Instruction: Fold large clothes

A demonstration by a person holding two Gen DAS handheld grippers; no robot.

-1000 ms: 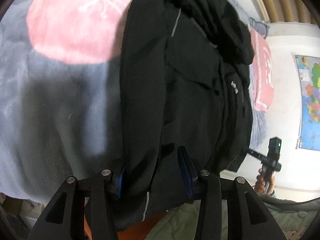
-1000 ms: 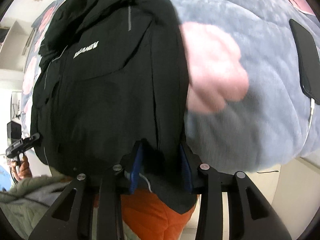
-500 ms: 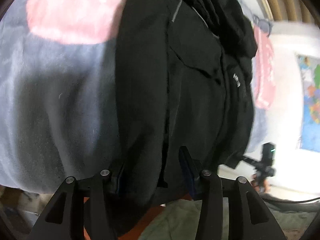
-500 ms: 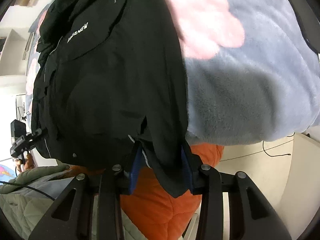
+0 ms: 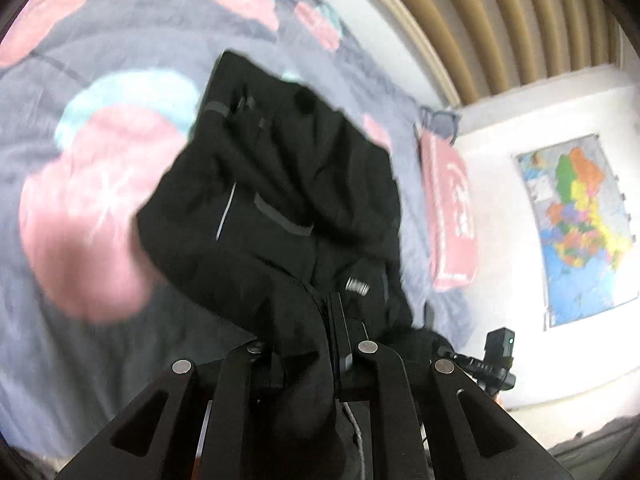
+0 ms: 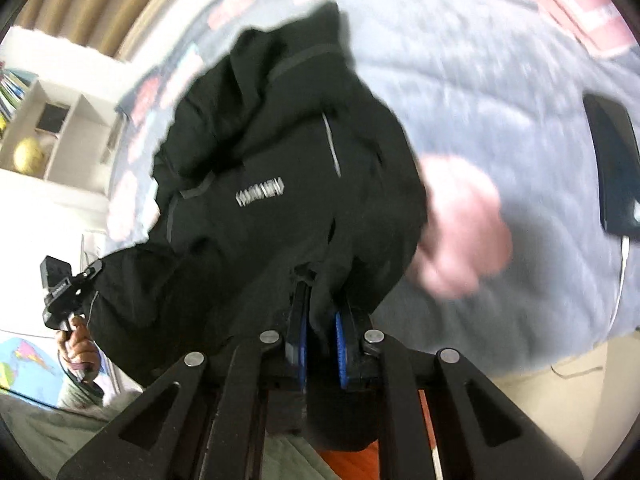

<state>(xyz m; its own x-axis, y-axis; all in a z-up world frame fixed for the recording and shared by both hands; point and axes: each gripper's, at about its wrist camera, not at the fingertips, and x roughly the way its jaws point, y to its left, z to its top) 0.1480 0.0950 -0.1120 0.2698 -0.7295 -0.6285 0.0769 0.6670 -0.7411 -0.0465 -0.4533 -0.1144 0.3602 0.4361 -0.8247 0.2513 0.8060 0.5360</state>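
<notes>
From the left wrist camera, the left gripper has its two fingers closed tight on a thick bunch of a black jacket. A second ago the jacket lay long and flat on the blanket, with its bottom edge hanging over the near side of the bed. Now that edge is lifted and carried toward the jacket's collar, so the cloth humps up in a loose mound on the grey blanket with pink patches. Much more of the blanket shows beyond the jacket than before. A pink pillow lies to the right of the jacket, and a coloured map hangs on the wall further right.

From the right wrist camera, the right gripper is likewise clamped on a fold of the jacket's bottom edge, blue pads pressing the cloth from both sides. The white chest lettering now sits close above the fingers. A dark phone rests on the blanket, well to the right of the jacket.

This looks like the bottom half being folded up over the top half, midway through the swing.
</notes>
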